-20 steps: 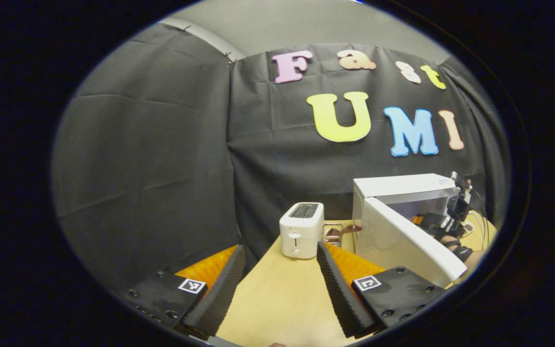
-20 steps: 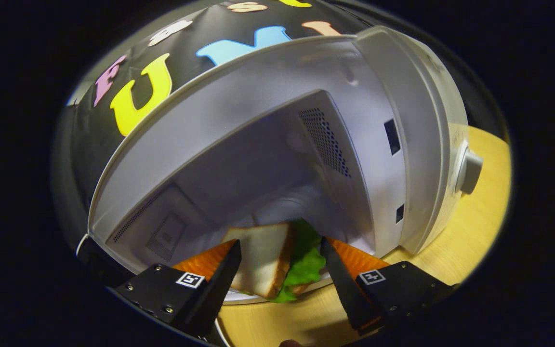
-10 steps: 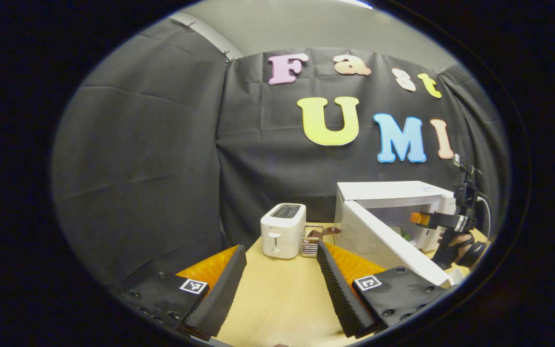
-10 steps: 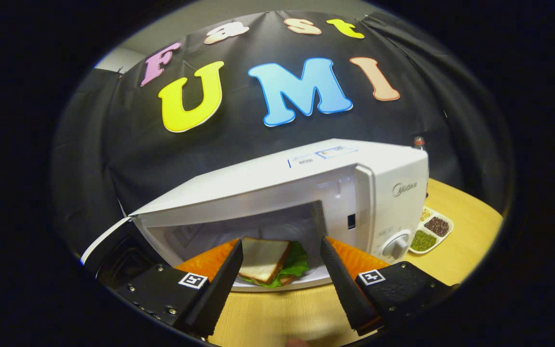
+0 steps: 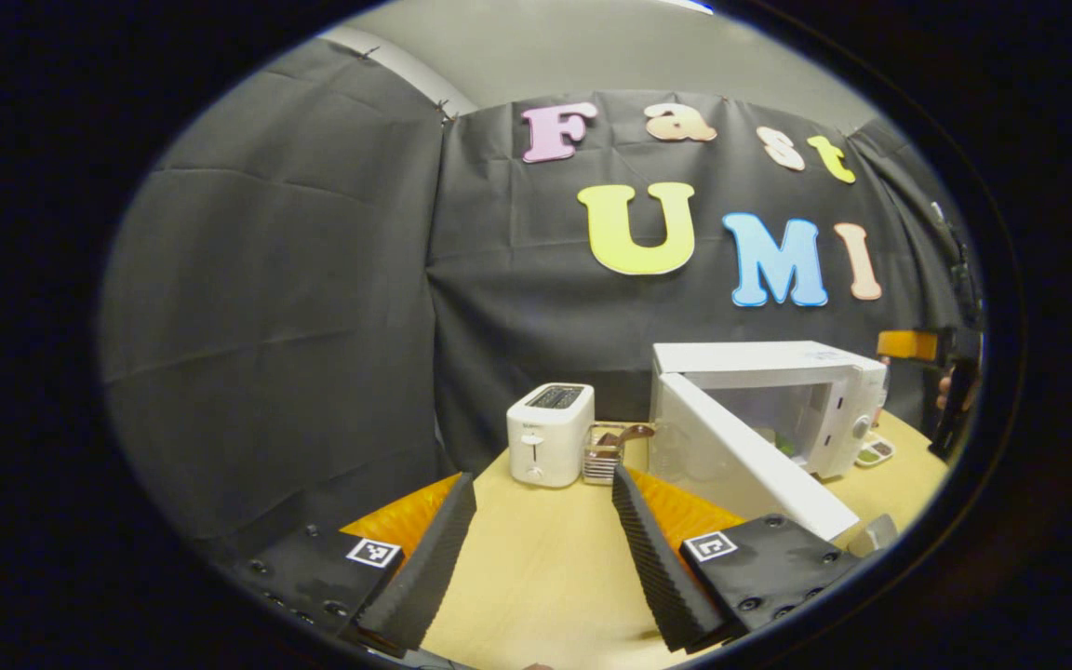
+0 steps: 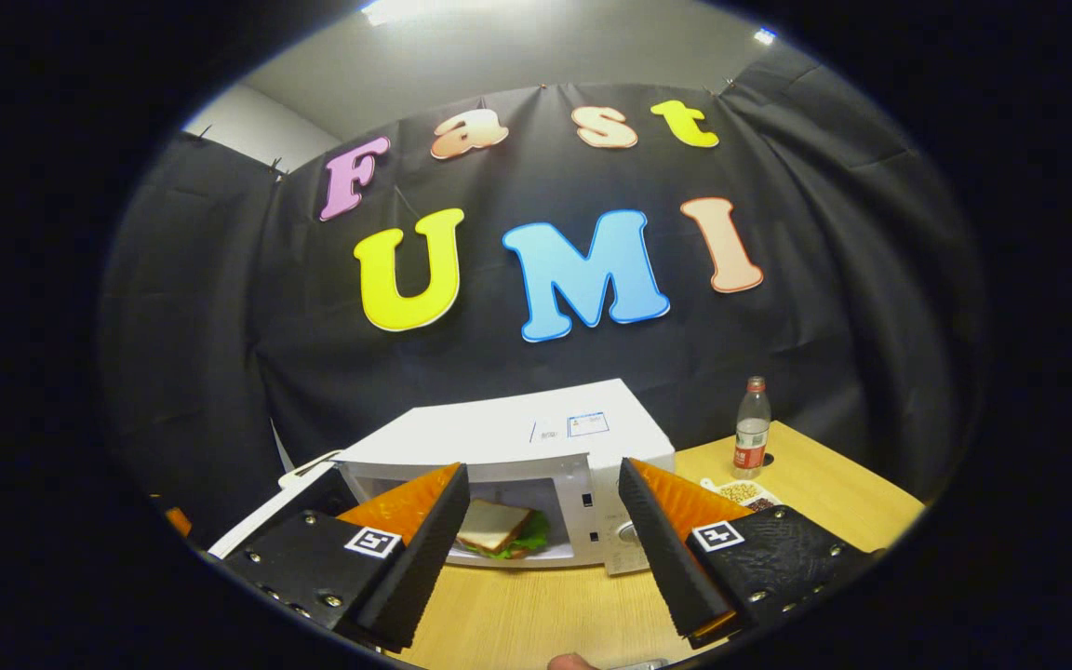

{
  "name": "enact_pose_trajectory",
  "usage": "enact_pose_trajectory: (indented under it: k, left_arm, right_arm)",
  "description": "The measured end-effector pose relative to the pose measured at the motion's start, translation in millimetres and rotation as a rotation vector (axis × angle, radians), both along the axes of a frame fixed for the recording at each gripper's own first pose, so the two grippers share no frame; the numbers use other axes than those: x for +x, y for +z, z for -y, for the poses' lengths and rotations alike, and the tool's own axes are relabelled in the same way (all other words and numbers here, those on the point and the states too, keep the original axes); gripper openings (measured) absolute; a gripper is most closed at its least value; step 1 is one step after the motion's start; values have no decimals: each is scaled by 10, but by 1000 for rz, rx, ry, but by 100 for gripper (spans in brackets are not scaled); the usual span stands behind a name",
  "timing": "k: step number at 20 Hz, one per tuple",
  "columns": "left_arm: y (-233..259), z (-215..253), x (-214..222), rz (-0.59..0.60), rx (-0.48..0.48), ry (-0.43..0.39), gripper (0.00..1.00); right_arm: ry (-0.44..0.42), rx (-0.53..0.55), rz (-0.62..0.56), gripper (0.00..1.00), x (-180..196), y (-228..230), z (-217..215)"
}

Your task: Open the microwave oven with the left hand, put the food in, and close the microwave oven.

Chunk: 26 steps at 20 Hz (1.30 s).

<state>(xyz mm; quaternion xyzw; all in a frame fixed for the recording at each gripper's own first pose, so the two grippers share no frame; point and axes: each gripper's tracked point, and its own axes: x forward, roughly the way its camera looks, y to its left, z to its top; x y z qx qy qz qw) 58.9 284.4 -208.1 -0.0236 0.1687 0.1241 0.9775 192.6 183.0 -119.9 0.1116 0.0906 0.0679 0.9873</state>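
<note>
The white microwave [image 6: 517,437] stands on the wooden table with its door [image 5: 750,470] swung wide open toward me. A sandwich [image 6: 497,532] with lettuce on a white plate lies inside the cavity. My right gripper [image 6: 541,558] is open and empty, held back from and above the oven's front. In the left gripper view, my left gripper [image 5: 541,549] is open with nothing between its fingers, well short of the door, which reaches toward its right finger. The microwave [image 5: 759,372] stands at the right there, and the other gripper [image 5: 936,358] shows at the far right edge.
A white toaster [image 5: 547,433] stands left of the microwave, with a small wire rack [image 5: 606,451] between them. A plastic bottle [image 6: 752,426] and a divided snack dish [image 6: 743,493] sit right of the oven. Bare wooden table [image 5: 536,577] lies in front.
My right gripper has drawn back out of the microwave and risen, leaving the sandwich on its plate inside. The left gripper has shifted only slightly.
</note>
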Motion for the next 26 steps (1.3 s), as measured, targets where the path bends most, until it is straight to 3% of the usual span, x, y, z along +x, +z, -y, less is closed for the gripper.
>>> enact_pose_trajectory:
  k: [7,10,13,15,18,26]
  left_arm:
    - [-105,82,-244,-18,-27,14,99]
    - [-181,166,-310,-39,-43,-2,94]
    - [-287,275,-351,-63,-61,-20,63]
    - [-333,388,-323,-73,-72,-28,54]
    - [-502,535,-361,-109,-85,-22,10]
    - [-579,1021,-382,-139,-39,-76,7]
  right_arm:
    - [25,0,54,98,-554,363,273]
    - [26,-32,76,98,-717,467,411]
    - [21,-78,108,98,-853,565,571]
    - [21,-66,113,98,-969,597,655]
    - [23,-58,105,98,-1045,643,799]
    - [58,-60,85,98,-1380,573,1130]
